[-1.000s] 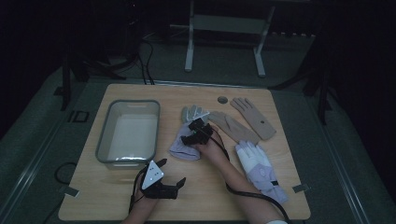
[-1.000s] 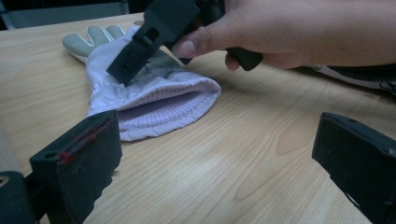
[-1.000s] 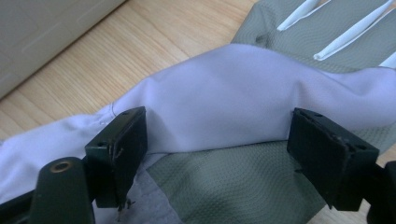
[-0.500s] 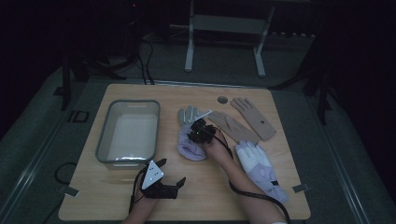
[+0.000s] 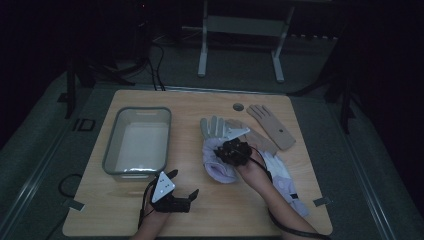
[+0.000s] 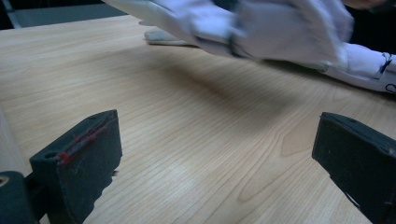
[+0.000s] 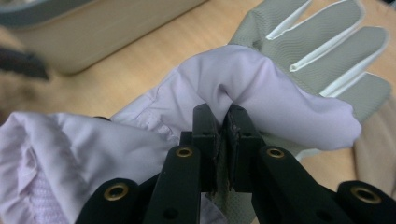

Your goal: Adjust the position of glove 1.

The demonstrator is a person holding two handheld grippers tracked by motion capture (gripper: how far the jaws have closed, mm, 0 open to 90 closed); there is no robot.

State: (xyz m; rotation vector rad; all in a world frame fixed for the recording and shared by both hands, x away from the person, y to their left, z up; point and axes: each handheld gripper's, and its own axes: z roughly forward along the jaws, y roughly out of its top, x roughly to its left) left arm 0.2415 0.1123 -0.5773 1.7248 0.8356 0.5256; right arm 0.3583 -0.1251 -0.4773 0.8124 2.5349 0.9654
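The right gripper (image 5: 231, 150) sits near the middle of the wooden table (image 5: 250, 210), its jaws pressed together on a raised fold of the lilac glove (image 7: 261, 88). That glove has a grey palm side with white-edged fingers; in the high view it lies just right of the clear plastic bin (image 5: 137, 142), its grey fingers pointing away from the person.

The left gripper (image 5: 172, 192) rests near the table's front edge, just in front of the bin, jaws spread wide with bare wood between them.

A second lilac glove (image 5: 285, 180) lies under the right forearm. Two tan gloves (image 5: 272, 127) lie beyond, near a small round dark disc (image 5: 238, 107). Small dark marks show on the second lilac glove in the left gripper view, too blurred to read. A label reading "ID" (image 5: 83, 124) sits on the floor left of the table.
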